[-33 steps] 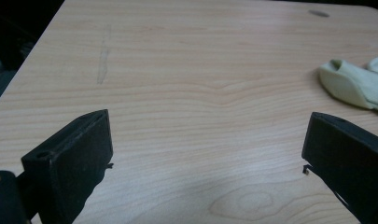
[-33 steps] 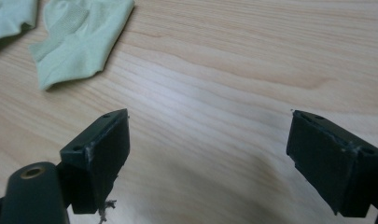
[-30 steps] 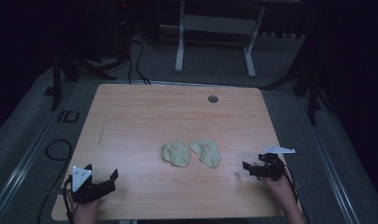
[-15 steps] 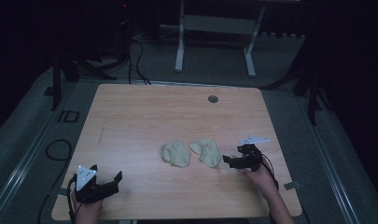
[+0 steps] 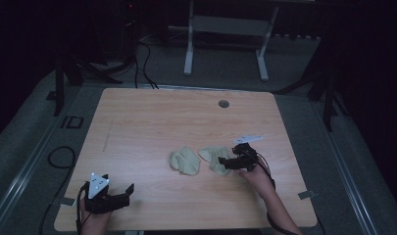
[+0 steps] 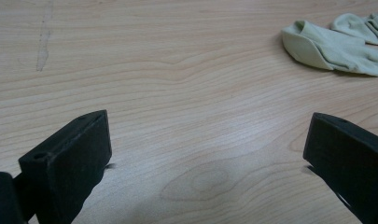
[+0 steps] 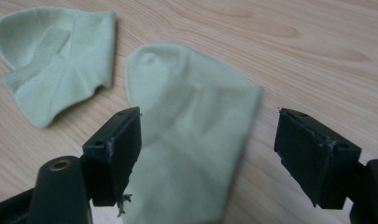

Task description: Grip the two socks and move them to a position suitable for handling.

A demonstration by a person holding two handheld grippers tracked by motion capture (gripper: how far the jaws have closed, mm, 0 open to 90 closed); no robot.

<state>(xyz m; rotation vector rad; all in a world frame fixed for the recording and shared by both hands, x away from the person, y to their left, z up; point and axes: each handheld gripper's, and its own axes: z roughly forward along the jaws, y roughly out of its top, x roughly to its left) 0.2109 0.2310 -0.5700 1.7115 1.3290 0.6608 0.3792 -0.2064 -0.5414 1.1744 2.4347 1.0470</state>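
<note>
Socks lie mid-table: the right sock (image 7: 196, 140) sits between the jaws of my right gripper (image 5: 234, 163), which have just been closing but do not pinch yet. Beside it, the left sock (image 5: 185, 161) waits; left gripper (image 5: 110, 200) stands spread.

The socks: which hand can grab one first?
Probably the right. The right gripper is at the nearer sock, which lies between its open jaws, just closing. The left gripper sits at the table's near corner, away from both socks.
</note>
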